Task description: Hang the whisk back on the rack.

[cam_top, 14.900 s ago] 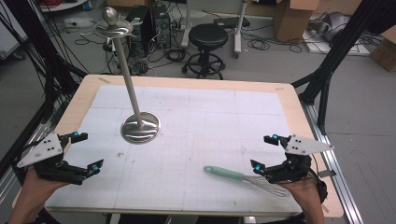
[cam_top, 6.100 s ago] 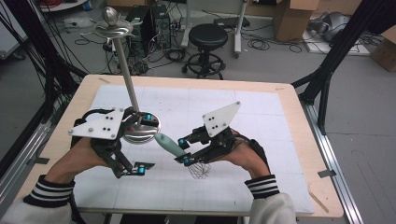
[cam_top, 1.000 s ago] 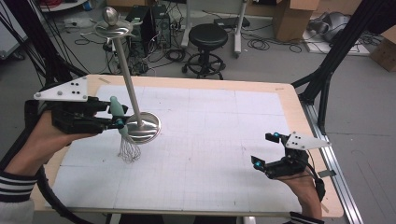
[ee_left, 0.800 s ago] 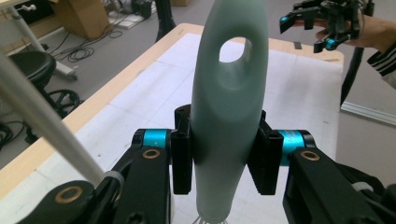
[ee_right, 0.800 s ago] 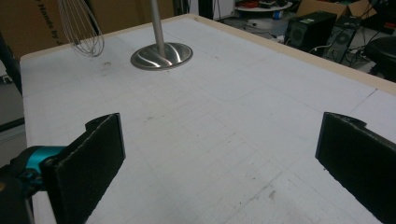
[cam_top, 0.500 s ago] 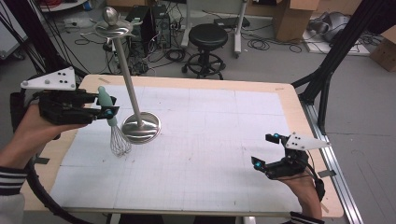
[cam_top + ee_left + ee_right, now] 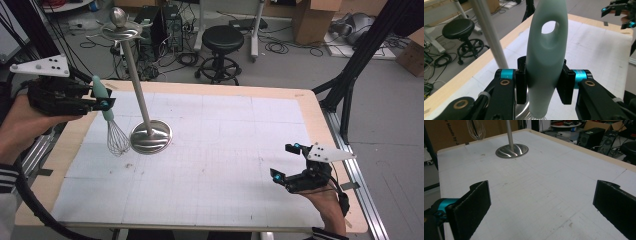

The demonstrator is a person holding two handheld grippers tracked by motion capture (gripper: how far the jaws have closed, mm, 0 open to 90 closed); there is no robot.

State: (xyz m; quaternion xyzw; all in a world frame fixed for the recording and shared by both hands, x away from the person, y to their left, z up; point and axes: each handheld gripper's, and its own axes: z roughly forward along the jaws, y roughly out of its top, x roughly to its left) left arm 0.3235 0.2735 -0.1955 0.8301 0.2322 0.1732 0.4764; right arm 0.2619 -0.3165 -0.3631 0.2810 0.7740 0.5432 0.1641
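Observation:
A whisk with a mint-green handle [image 7: 99, 91] hangs head down above the table's left side, its wires [image 7: 117, 139] just left of the stand's round base [image 7: 151, 136]. My left gripper [image 7: 102, 103] is shut on the handle [image 7: 546, 57], both pads pressed against its sides, and the hanging hole shows above them. The metal stand's pole [image 7: 137, 85] rises to a hook disc and ball [image 7: 120, 27]. Near the table's right front, my right gripper [image 7: 284, 161] is held open with nothing between its jaws [image 7: 544, 205]. In the right gripper view the base [image 7: 512, 150] and whisk wires [image 7: 475, 130] lie far ahead.
The white gridded mat [image 7: 225, 160] covers a wood-edged table [image 7: 310, 100]. Behind the table are a black stool [image 7: 222, 37], computer towers and floor cables. A cable trails from the left gripper down the table's left edge [image 7: 30, 200].
My left gripper has carried the whisk up and to the left, away from the stand's base. The right gripper has stayed put and open.

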